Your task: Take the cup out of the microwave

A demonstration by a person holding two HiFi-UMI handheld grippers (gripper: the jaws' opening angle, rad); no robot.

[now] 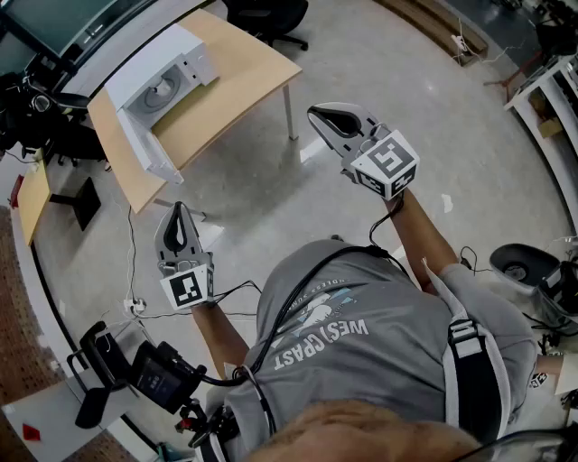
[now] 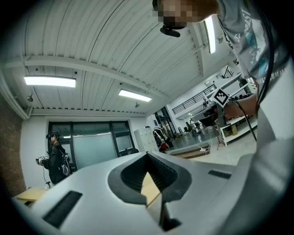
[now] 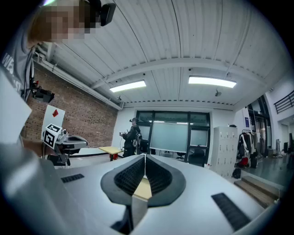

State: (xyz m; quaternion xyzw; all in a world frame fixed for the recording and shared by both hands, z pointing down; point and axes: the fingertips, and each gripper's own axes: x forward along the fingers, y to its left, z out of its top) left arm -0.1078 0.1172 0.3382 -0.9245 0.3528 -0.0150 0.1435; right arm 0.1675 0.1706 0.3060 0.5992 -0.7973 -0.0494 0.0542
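Two hand-held grippers are held out level in front of the person, and both are closed with nothing in them. The left hand-held gripper point(image 1: 178, 209) has its ribbed jaws meeting at the tips in its own view, with only the room behind them. The right hand-held gripper point(image 3: 144, 157) is the same in its own view: jaws pressed together at the tip, nothing between.

In the head view the left one sits lower in the picture, pointing toward the near edge of the table point(image 1: 237, 79). The right one is higher and further right, and its tip shows just beside the table's right leg point(image 1: 289, 110), over bare floor point(image 1: 424, 99). Neither touches anything.

The microwave point(image 1: 185, 56) is white and stands at the left end of the table, well apart from both grippers. Its door point(image 1: 144, 149) is swung open on the near side, so the cavity shows. A round, pale shape point(image 1: 163, 90) lies inside it; whether that is the cup or only the turntable is too small to tell.

Further out, a black chair point(image 1: 269, 16) stands beyond the table. A person in black point(image 2: 56, 158) stands by the glass wall in both gripper views.
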